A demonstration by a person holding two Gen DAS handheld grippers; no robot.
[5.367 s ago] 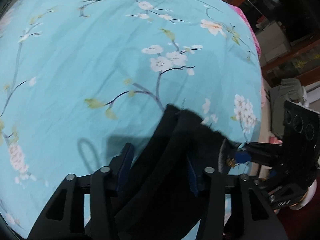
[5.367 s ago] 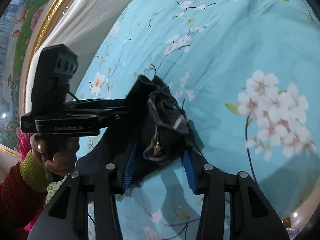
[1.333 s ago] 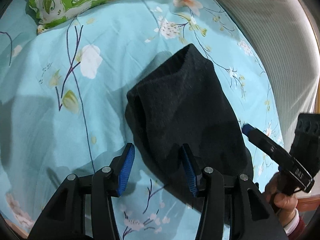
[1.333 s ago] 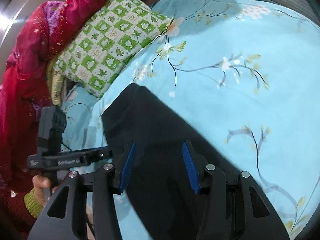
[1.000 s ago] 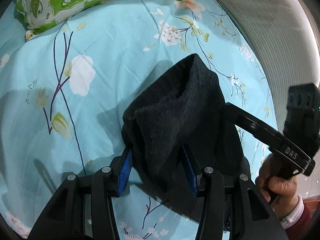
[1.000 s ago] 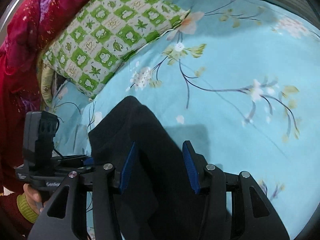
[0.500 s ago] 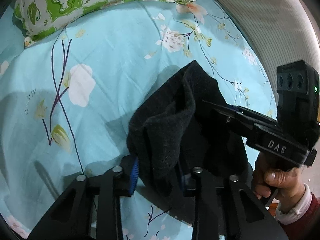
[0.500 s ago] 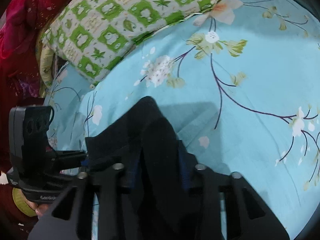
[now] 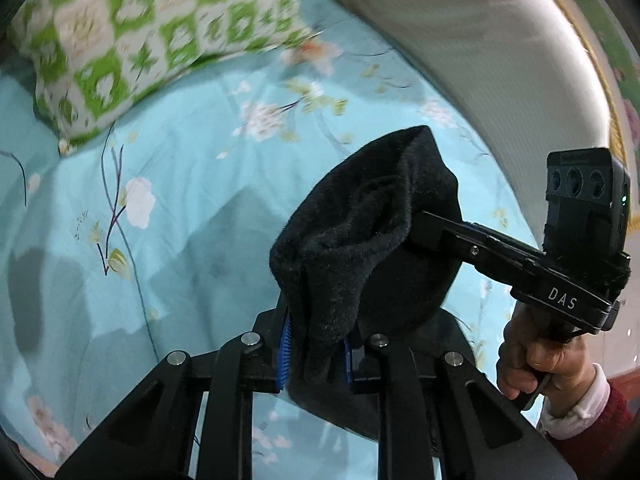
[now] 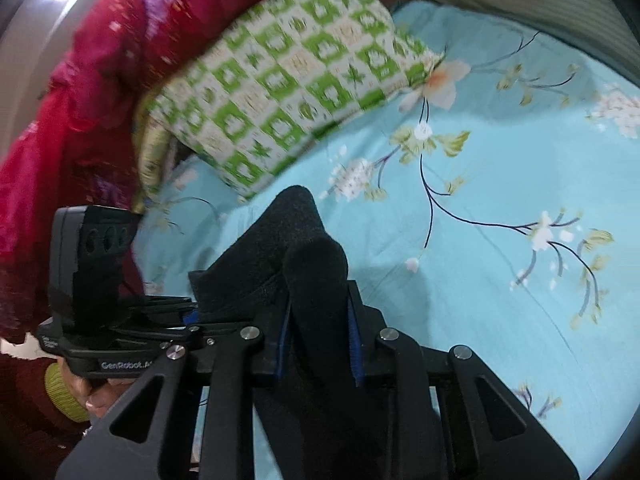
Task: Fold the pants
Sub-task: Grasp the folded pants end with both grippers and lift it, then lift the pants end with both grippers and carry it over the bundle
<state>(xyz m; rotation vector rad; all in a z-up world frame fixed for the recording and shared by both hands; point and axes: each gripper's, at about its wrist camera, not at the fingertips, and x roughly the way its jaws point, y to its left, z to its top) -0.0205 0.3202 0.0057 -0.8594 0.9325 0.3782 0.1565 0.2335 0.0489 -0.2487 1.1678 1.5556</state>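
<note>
The black fleece pants [image 9: 372,240] are bunched and lifted off the turquoise flowered bedsheet [image 9: 192,184]. My left gripper [image 9: 316,350] is shut on one edge of the pants. My right gripper [image 10: 320,344] is shut on the other edge of the pants [image 10: 296,240]. In the left wrist view the right gripper [image 9: 424,226] reaches in from the right with its tips buried in the cloth. In the right wrist view the left gripper [image 10: 192,314] comes in from the left and grips the fabric. The two grippers are close together.
A green and white checked pillow [image 9: 132,32] lies at the far end of the bed, also in the right wrist view [image 10: 288,92]. A red quilt [image 10: 80,92] is heaped beside it. A striped bolster [image 9: 460,40] runs along the right edge.
Both grippers closed on the pants edge, which lay flat a second ago, and raised it off the sheet. The two grippers have drawn closer together.
</note>
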